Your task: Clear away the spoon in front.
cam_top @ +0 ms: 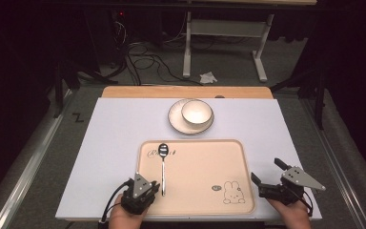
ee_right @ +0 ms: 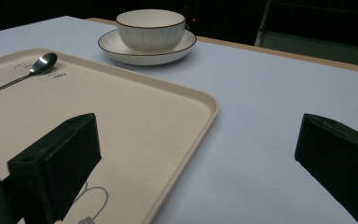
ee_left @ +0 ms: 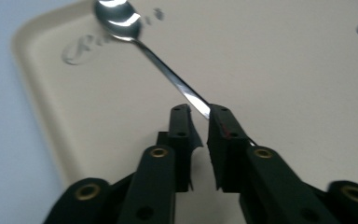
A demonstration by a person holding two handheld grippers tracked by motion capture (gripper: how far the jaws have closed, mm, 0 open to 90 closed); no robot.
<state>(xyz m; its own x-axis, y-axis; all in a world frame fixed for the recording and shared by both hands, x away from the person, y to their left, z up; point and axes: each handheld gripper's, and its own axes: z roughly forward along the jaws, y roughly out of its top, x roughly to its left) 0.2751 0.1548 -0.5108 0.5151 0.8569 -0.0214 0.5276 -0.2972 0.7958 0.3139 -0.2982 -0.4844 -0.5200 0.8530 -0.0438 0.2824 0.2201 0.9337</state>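
One spoon (cam_top: 162, 164), one beige tray (cam_top: 198, 200), one white bowl (cam_top: 196, 112), one saucer (cam_top: 176, 123) under it, and two claws on the worktop (cam_top: 114, 129).

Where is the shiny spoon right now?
In the high view, the spoon lies on the left side of the tray, its handle end by the left gripper.

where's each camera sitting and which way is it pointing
High view: above the near edge, looking forward and down on the tray, bowl and saucer; hands with left gripper and right gripper enter at the bottom.
Left gripper view: rides the left gripper, looking along its narrow-gapped jaws at the spoon handle.
Right gripper view: rides the right gripper, jaws wide, facing across the tray's corner toward the bowl.
Shared: spoon and tray appear in all three.
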